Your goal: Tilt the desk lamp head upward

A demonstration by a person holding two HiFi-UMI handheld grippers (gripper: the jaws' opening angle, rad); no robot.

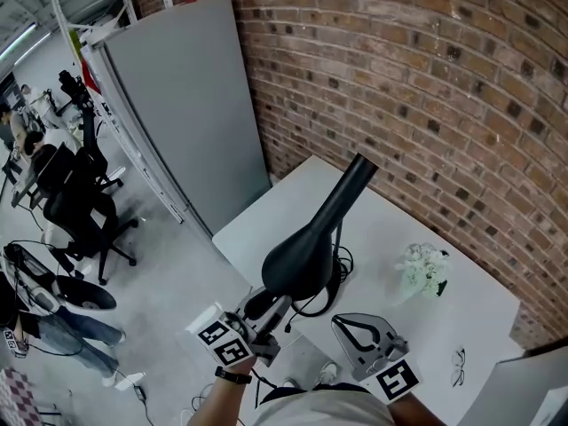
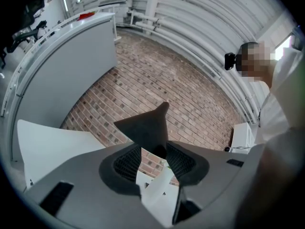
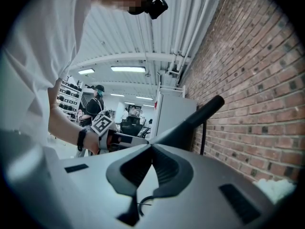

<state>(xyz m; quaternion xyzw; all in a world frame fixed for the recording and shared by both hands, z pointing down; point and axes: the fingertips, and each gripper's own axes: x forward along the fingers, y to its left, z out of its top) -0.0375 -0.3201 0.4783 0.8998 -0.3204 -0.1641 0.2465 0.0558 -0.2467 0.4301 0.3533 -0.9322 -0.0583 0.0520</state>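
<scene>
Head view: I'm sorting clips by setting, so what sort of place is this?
Likely an open-plan office or lab: a white desk with a desk lamp against a brick wall, and black office chairs beside a grey partition.

The lamp (image 1: 302, 256) stands on the table (image 1: 484, 322), a plant (image 1: 424, 269) to its right (glasses (image 1: 458, 366) before that).

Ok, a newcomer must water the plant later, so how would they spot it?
Find the white table against the brick wall. Right of the black desk lamp sits a small plant. Its pale, frothy white-green tuft sets it apart from the thin eyeglasses lying nearby.
</scene>
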